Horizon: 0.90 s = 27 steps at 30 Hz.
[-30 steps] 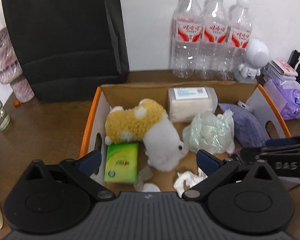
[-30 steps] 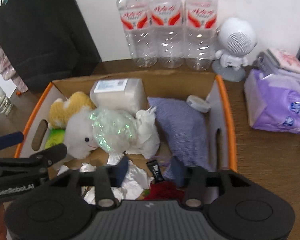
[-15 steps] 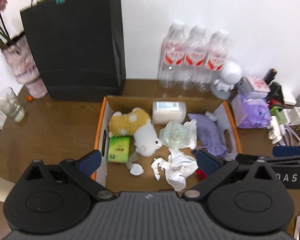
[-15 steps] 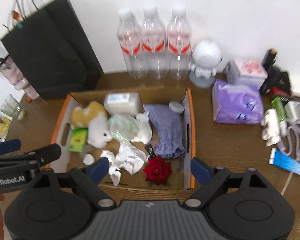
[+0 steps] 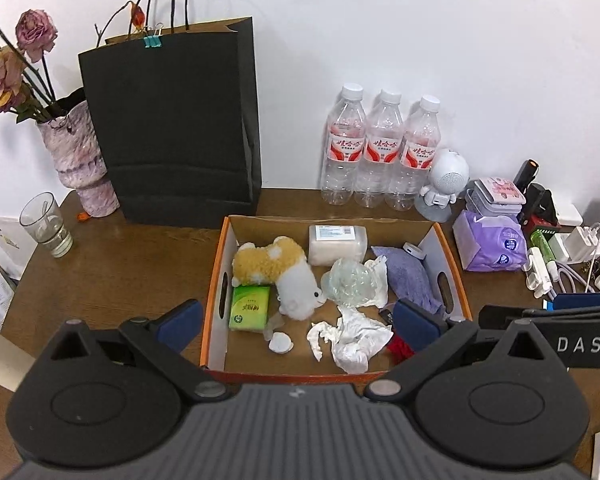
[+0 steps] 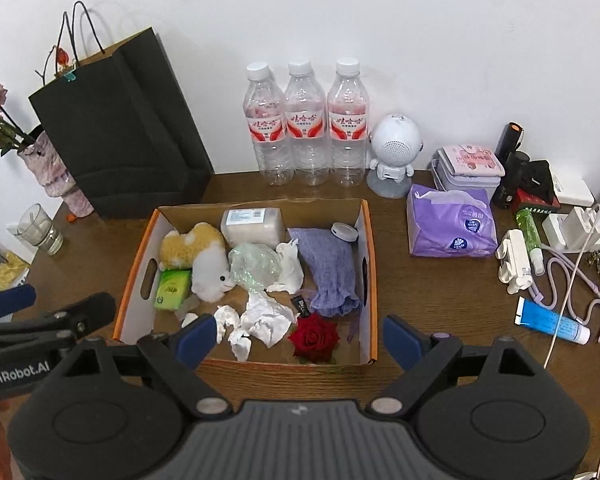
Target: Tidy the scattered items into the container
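While our left gripper (image 5: 296, 316) and right gripper (image 6: 296, 332) hang with fingers apart and empty, the cardboard box (image 6: 368, 240) sits mid-desk (image 6: 420, 288), filled with a plush toy (image 6: 208, 264), tissues and a rose (image 6: 314, 338); both grippers have risen since earlier.

In the left view, a claw finger (image 5: 414, 322) hides most of the red rose (image 5: 400, 350).

This looks like a home. A brown wooden bench (image 6: 440, 292) by a white wall holds a vase of dried roses (image 5: 80, 160), water bottles (image 6: 306, 132), a tissue pack (image 6: 450, 226), chargers (image 6: 580, 228) and a toy-filled box (image 6: 368, 264).
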### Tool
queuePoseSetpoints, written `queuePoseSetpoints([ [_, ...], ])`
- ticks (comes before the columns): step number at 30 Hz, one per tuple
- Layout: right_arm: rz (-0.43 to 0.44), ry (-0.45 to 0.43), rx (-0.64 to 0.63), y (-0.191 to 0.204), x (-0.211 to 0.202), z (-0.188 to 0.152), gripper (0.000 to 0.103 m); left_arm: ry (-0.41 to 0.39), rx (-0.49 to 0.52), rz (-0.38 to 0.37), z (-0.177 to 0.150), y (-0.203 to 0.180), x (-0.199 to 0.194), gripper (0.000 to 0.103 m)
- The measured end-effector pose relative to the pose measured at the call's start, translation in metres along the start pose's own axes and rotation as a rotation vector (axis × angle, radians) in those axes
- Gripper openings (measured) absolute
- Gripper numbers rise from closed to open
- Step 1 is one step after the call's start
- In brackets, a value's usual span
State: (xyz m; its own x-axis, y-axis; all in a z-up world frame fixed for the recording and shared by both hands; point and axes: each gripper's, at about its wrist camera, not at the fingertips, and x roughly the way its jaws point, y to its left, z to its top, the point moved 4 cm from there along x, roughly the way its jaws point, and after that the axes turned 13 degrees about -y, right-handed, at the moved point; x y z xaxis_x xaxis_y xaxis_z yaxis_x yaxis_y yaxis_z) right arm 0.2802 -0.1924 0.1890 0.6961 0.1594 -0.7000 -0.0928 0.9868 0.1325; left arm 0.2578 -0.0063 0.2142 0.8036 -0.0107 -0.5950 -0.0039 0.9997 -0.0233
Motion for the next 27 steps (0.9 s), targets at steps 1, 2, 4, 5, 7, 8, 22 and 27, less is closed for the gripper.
queuePoseSetpoints([
  [1,0.006,-0.012,0.004,0.0,-0.001,-0.002,0.09,-0.015,0.001,0.0,-0.002,0.0,-0.001,0.103],
  [2,0.015,-0.03,0.009,0.0,-0.001,-0.004,0.09,-0.041,0.006,-0.001,-0.005,0.0,-0.003,0.103],
  [4,0.021,-0.091,0.012,-0.001,-0.003,-0.008,0.09,-0.115,0.028,0.003,-0.01,-0.002,-0.01,0.103],
  [5,0.016,-0.136,0.007,-0.001,-0.005,-0.012,0.09,-0.173,0.043,0.001,-0.014,-0.004,-0.015,0.103],
  [7,0.008,-0.248,-0.01,-0.002,-0.009,-0.023,0.09,-0.293,0.08,-0.012,-0.024,-0.008,-0.025,0.103],
  [8,0.008,-0.303,-0.022,-0.002,-0.011,-0.03,0.091,-0.349,0.091,-0.01,-0.03,-0.009,-0.029,0.103],
  [22,0.013,-0.796,-0.092,-0.014,-0.002,-0.159,0.103,-0.632,0.03,0.007,-0.151,-0.001,-0.021,0.103],
  [27,-0.008,-0.732,-0.086,-0.018,0.011,-0.174,0.103,-0.589,0.02,0.013,-0.169,0.009,-0.011,0.103],
])
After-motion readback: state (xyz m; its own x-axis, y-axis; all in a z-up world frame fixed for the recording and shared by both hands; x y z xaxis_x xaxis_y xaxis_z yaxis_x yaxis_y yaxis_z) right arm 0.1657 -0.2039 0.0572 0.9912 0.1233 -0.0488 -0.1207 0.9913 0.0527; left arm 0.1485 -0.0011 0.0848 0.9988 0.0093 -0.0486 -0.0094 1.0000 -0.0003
